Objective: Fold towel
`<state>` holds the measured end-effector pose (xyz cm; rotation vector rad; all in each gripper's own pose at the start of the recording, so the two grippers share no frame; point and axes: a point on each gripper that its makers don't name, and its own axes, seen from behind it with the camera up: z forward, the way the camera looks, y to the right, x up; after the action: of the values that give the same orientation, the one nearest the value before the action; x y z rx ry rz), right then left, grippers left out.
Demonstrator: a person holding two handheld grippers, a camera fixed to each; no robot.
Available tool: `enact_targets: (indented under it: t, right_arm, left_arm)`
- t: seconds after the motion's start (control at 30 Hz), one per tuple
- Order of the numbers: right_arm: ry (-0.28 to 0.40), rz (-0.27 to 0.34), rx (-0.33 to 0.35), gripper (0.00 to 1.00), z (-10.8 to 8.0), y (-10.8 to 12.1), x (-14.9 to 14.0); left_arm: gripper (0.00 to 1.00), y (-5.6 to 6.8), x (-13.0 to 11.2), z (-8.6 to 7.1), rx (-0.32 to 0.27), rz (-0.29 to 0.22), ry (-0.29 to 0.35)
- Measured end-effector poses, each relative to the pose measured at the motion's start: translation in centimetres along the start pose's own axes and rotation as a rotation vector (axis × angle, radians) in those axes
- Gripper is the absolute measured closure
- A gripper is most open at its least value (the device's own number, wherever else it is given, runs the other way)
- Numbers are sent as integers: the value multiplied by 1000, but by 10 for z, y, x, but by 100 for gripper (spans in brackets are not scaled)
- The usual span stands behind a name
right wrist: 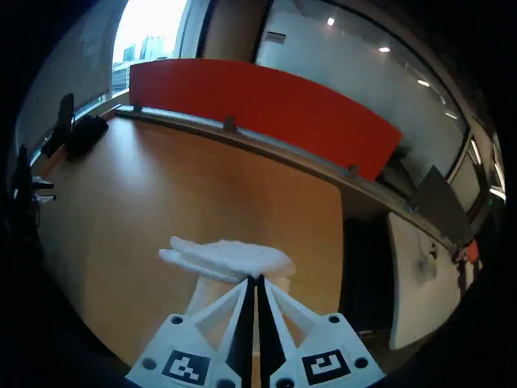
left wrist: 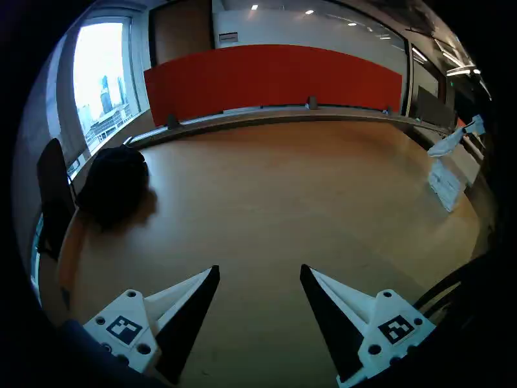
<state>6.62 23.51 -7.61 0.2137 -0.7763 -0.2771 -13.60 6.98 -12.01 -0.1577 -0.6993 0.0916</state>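
Right gripper view: right tool (right wrist: pixel 256 279) pinches towel (right wrist: pixel 226 257).

Both views low over the desk (left wrist: pixel 271 194), close — facing the shared red partition (left wrist: pixel 271 81)

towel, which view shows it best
The right gripper view: the white towel, bunched, sits close up right at the tips of the shut right gripper. The left gripper view faces the wooden table and a black bag instead.
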Motion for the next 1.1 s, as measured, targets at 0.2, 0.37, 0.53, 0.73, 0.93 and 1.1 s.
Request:
enact_targets:
  t: [0.2, 0.37, 0.53, 0.73, 0.93, 1.1]
  right_arm:
    - [-56, 69, -10, 97, -4, 4, -44]
    - [-104, 101, -7, 97, -2, 2, -72]
    - [-147, 115, -8, 97, 1, 1, -92]
    - [-174, 121, -5, 97, 0, 1, -102]
    - [-186, 126, -11, 97, 0, 3, -106]
    - [-197, 137, -17, 97, 1, 4, -112]
  left_arm:
    - [8, 0, -2, -2, 0, 4, -3]
    - [8, 0, -2, -3, 0, 6, -5]
    - [8, 0, -3, -4, 0, 10, -5]
    - [8, -1, -4, -6, 3, 13, -5]
    - [8, -2, -6, -7, 7, 11, -7]
    - [8, -3, -6, -8, 9, 12, -6]
